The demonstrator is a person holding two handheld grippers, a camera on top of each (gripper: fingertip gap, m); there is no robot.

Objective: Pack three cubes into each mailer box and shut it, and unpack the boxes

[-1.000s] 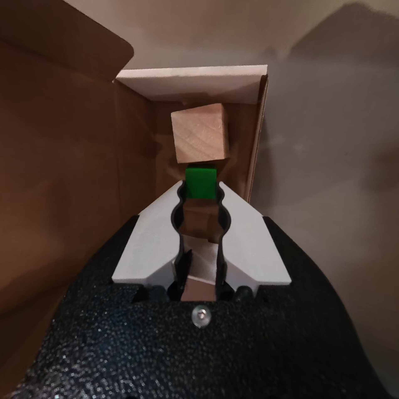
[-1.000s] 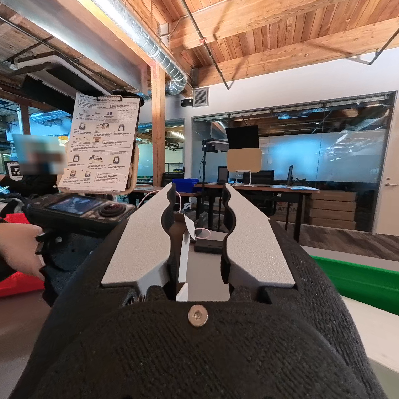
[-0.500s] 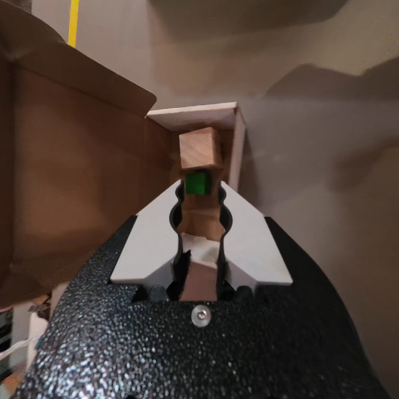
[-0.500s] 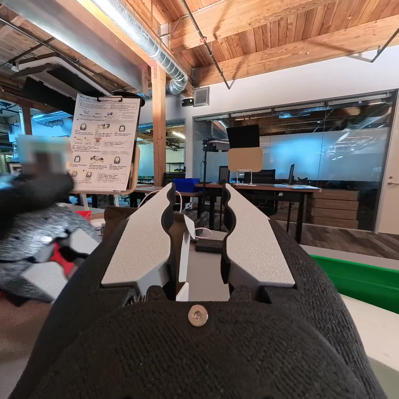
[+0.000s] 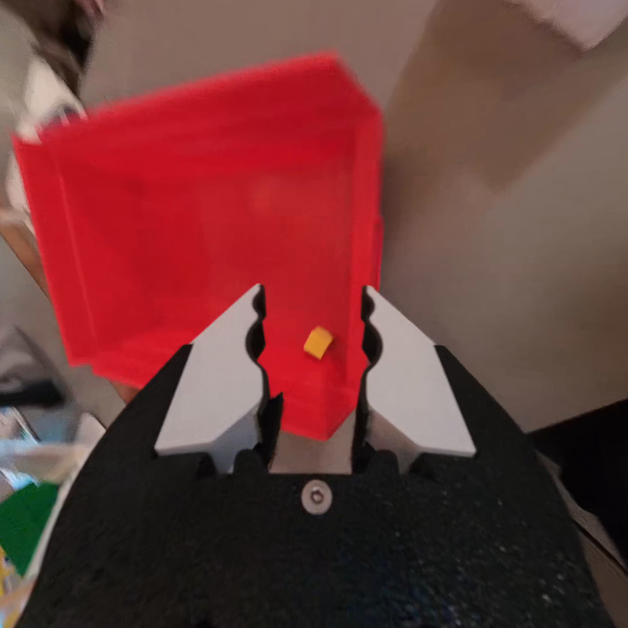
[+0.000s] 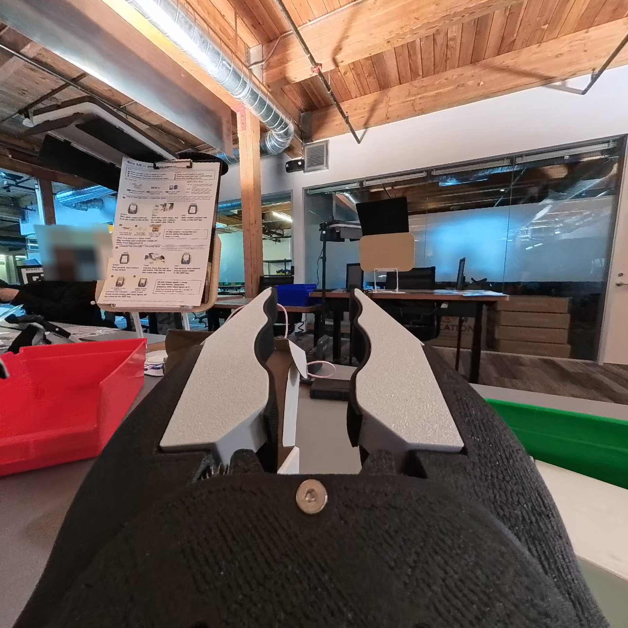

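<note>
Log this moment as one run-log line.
left tongs open, empty, over red bin | yellow cube in bin | right tongs open, empty

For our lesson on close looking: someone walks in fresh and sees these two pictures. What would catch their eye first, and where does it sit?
In the left wrist view, the big red bin fills the middle, with one small yellow cube lying in it, seen between the open left gripper fingers. In the right wrist view, the open right gripper points into a workshop, the red bin at left and a green bin at right.

An open-plan office or lab: exposed timber ceiling point(image 6: 441, 51), metal duct point(image 6: 251, 91), glass-walled room point(image 6: 509, 231), monitors on desks point(image 6: 407, 294).
</note>
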